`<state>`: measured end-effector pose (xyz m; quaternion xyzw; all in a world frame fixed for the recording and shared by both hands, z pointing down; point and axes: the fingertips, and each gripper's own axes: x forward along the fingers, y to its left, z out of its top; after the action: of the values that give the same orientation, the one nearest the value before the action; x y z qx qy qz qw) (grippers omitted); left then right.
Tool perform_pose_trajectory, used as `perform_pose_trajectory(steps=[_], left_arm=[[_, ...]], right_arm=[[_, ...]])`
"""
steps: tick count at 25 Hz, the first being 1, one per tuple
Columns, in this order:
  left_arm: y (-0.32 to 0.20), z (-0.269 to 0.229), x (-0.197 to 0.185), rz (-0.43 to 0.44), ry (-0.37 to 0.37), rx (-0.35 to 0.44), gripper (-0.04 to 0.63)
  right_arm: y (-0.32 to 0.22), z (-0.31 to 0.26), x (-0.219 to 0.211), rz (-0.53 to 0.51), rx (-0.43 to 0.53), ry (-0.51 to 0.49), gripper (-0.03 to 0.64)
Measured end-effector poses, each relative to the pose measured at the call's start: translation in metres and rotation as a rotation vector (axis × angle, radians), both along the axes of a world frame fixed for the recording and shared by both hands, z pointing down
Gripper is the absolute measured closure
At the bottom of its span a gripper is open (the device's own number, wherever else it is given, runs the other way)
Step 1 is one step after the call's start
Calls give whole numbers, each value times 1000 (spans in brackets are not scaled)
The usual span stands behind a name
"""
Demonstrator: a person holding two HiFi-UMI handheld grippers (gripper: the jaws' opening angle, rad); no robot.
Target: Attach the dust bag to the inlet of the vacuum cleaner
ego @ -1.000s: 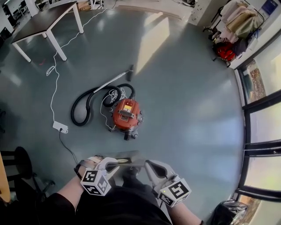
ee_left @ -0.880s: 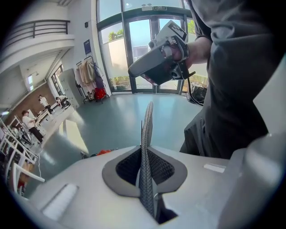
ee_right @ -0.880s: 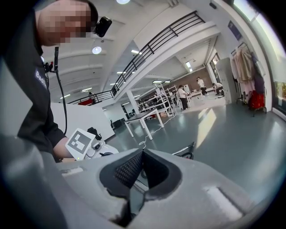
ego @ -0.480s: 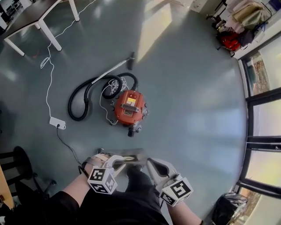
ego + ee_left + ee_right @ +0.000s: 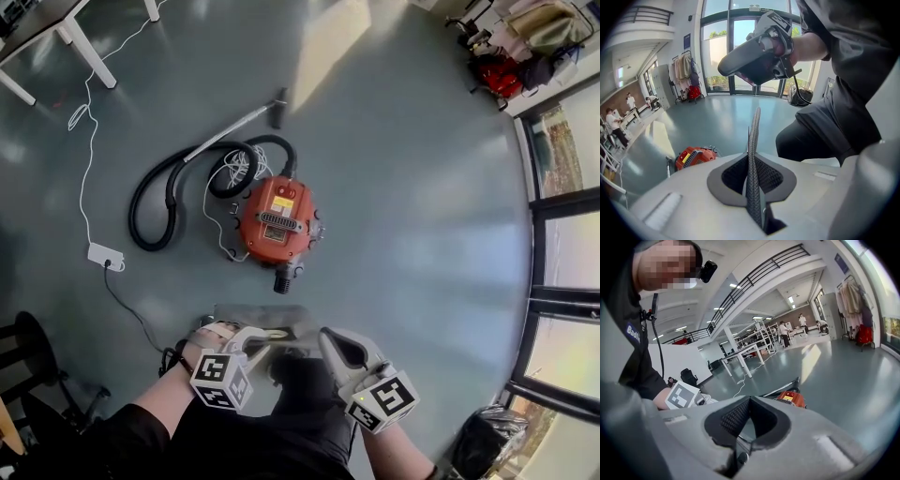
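1. Dust bag was held flat, low before the person, long axis crosswise, well short of the vacuum on the floor.
2. Left gripper was clamped on the bag's edge; right gripper was clenched shut just beside it.

Glossy orange plastic vacuum cleaner, matt, perhaps paper dust bag

Head view stares steeply down at the floor from up high, with the vacuum cleaner a fair way off. Left gripper view and right gripper view sit much lower, facing roughly level across the room. All three catch that vacuum.
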<state>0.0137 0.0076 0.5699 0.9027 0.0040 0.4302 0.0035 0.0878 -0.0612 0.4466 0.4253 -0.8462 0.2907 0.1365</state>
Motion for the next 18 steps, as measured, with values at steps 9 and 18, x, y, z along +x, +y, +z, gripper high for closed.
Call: perform_pose_trajectory(steps=[9, 18], left_arm=[[-13, 69, 11, 18, 5, -27, 554], [-22, 142, 27, 50, 20, -16, 554]], right_arm=[[-22, 70, 6, -19, 1, 16, 624], [-45, 140, 19, -10, 49, 18, 623]])
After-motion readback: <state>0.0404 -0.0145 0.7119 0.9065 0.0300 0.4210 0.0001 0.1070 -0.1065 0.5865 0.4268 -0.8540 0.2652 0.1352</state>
